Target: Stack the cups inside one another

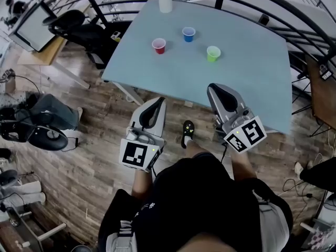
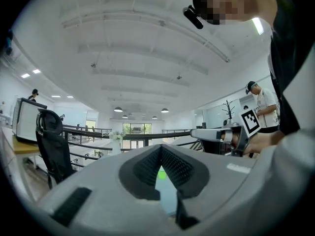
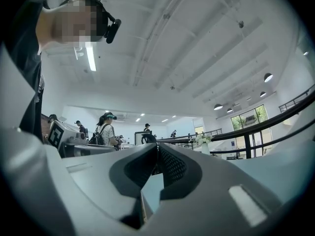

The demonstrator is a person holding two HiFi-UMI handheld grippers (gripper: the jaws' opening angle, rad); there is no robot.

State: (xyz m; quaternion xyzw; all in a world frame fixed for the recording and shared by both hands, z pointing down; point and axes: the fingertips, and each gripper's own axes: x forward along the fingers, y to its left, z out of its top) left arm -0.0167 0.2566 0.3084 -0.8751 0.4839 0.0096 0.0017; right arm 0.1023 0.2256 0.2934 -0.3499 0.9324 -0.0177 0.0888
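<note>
Three small cups stand apart on the pale blue table [image 1: 252, 72]: a red cup [image 1: 158, 46] at the left, a blue cup [image 1: 188, 34] farther back, a green cup [image 1: 213, 53] at the right. Both grippers hover short of the table's near edge, pointing toward it. My left gripper [image 1: 159, 100] is over the wooden floor, its jaws shut and empty. My right gripper [image 1: 212, 87] sits at the table's near edge, also shut and empty. In the left gripper view the green cup [image 2: 161, 174] shows through the gap beneath the meeting jaw tips [image 2: 160, 147]. In the right gripper view the jaw tips [image 3: 157, 145] touch.
A white vase [image 1: 165, 0] stands at the table's far edge. A black office chair [image 1: 73, 22] and a desk are at the left, and dark railings [image 1: 121, 1] curve behind the table. Other people stand in the room's background.
</note>
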